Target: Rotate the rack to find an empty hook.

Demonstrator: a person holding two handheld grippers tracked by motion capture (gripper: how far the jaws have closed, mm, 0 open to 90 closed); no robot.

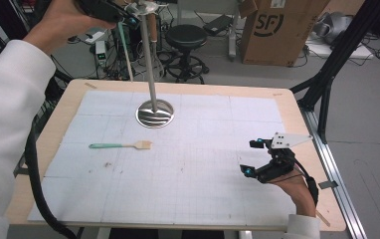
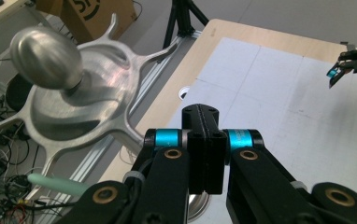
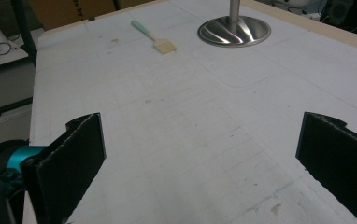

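- While the right gripper rests low at the table's near right, its jaws gape wide over bare mat;
- mid-mat lies the brush, untouched;
- farther back, the stand;
- up at its top, the left gripper, jaws pressed together, a green-handled utensil dangling just beside.

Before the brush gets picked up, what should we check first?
1. Right gripper jaws open: ok.
2. Brush lying flat on the mat, nothing touching it: ok.
3. Bare mat between right gripper and brush: ok.
4. Left gripper shut, up by the stand top: ok.
5. Green-handled tool properly hung on the stand: cannot tell.
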